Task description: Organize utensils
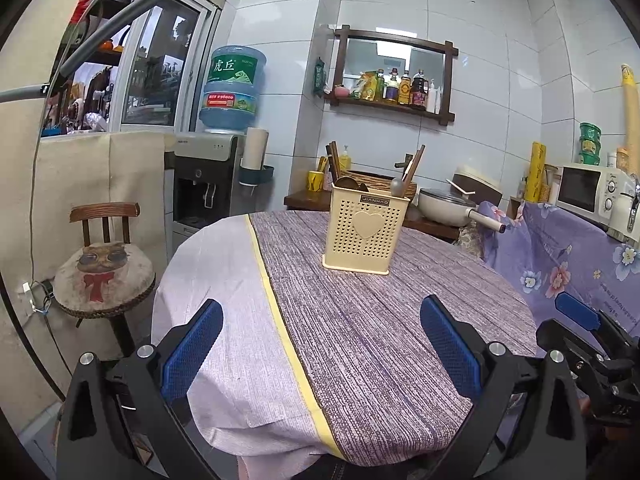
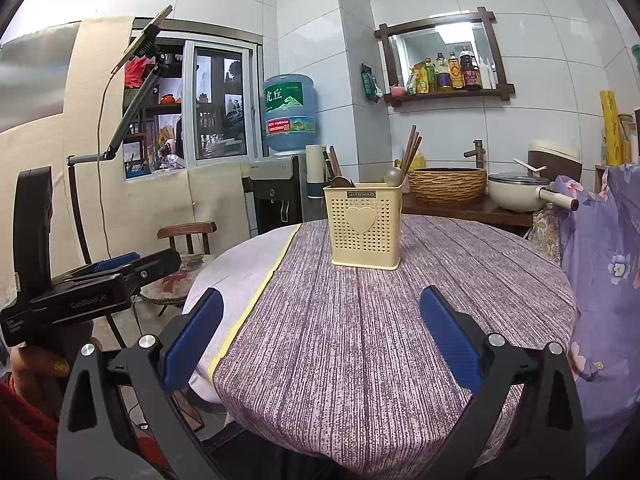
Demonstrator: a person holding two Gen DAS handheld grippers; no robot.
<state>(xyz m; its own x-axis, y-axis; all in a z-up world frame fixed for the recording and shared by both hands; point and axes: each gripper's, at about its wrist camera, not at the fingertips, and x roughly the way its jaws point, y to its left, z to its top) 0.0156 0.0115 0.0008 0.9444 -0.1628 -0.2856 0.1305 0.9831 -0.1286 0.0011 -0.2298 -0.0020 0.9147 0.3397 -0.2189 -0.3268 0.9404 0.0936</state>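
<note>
A: While both tools hover at the near edge, left gripper [image 1: 322, 344] gapes, empty; right gripper [image 2: 322, 330] likewise, nothing held.

B: Holder [image 1: 366, 232] mid-table [image 1: 400, 340], chopsticks [image 2: 410, 152] and spoons [image 1: 397, 186] upright inside.

A: Risk: light holder. A sideways pull on a utensil likely tips it.

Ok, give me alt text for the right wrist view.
A cream perforated utensil holder with chopsticks and spoons stands on a round table under a purple cloth. The right tool hovers open before it; the left tool sits at left.
</note>
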